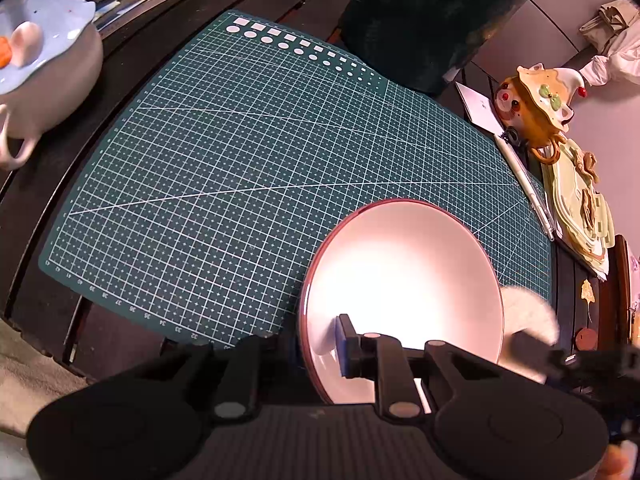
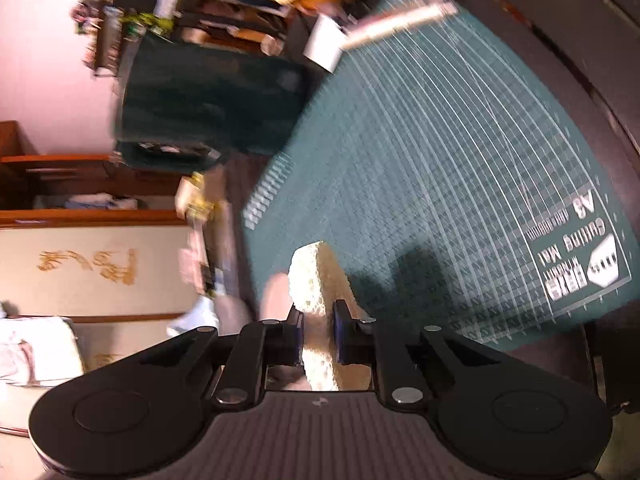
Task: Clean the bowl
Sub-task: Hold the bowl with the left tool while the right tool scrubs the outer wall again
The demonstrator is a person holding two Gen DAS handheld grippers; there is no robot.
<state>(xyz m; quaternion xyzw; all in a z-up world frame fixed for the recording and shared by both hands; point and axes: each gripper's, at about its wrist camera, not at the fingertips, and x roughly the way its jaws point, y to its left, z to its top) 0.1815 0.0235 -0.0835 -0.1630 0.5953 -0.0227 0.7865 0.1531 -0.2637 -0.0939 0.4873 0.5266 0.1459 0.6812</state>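
Both grippers grasp: my left gripper (image 1: 320, 346) pinches the bowl (image 1: 400, 280) rim, my right gripper (image 2: 318, 334) clamps the sponge (image 2: 316, 280), which next needs wiping inside the bowl.

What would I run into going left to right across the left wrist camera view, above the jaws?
White lidded pot → green cutting mat → pink bowl, gripped at its rim by the left gripper → white pen → stack of pale green ceramic dishes.
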